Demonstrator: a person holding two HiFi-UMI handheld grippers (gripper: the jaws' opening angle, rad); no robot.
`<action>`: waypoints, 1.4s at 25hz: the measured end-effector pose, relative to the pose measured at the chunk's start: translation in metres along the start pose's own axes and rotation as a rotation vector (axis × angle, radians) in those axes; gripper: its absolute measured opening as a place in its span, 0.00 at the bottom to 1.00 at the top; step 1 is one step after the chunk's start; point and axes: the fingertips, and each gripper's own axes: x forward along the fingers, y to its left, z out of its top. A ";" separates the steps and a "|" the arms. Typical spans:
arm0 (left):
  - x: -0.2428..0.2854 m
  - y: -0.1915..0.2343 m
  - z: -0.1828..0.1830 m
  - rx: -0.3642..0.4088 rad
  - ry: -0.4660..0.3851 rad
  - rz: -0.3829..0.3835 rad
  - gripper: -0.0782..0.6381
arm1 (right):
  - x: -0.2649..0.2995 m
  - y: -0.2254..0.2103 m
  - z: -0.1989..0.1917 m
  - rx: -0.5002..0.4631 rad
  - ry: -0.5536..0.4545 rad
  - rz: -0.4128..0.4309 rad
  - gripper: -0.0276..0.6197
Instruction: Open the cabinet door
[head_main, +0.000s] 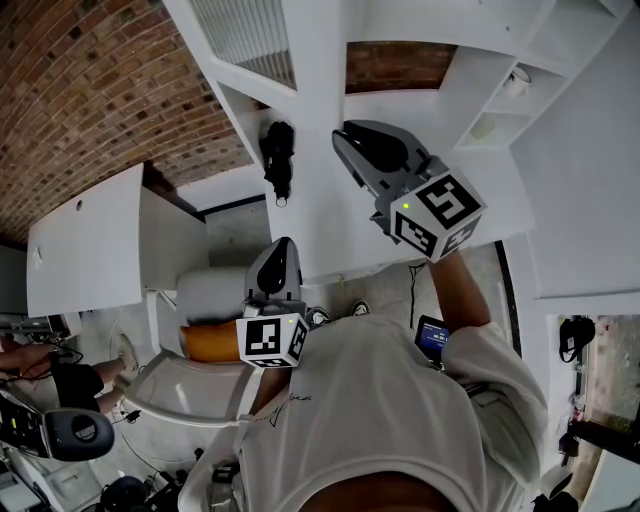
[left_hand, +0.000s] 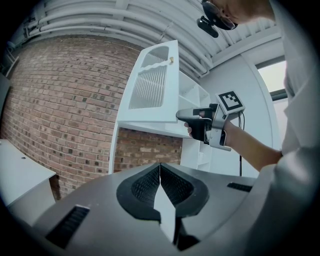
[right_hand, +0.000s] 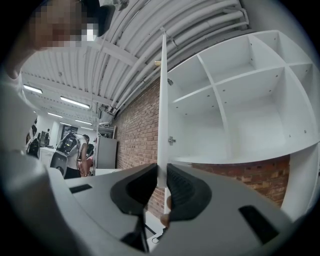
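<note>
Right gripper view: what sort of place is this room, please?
Probably a workshop or lab in an industrial-style building. It has a bare brick wall, exposed ceiling pipes and work equipment in the background, beside the white cabinet.

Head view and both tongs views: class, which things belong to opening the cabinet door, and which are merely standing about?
In the job: cabinet door; right tongs, clamped on its edge; cabinet shelves.
Standing about: left tongs, shut and empty; brick wall; ceiling pipes.
</note>
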 end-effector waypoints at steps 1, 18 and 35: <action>0.000 0.001 0.000 0.000 0.000 0.001 0.13 | 0.000 0.002 0.000 0.000 -0.001 0.003 0.14; -0.005 0.010 0.002 -0.009 -0.003 0.017 0.13 | 0.005 0.036 0.002 -0.031 -0.012 0.099 0.13; -0.019 0.012 0.002 -0.002 0.001 0.033 0.13 | 0.013 0.065 0.002 -0.033 -0.016 0.165 0.12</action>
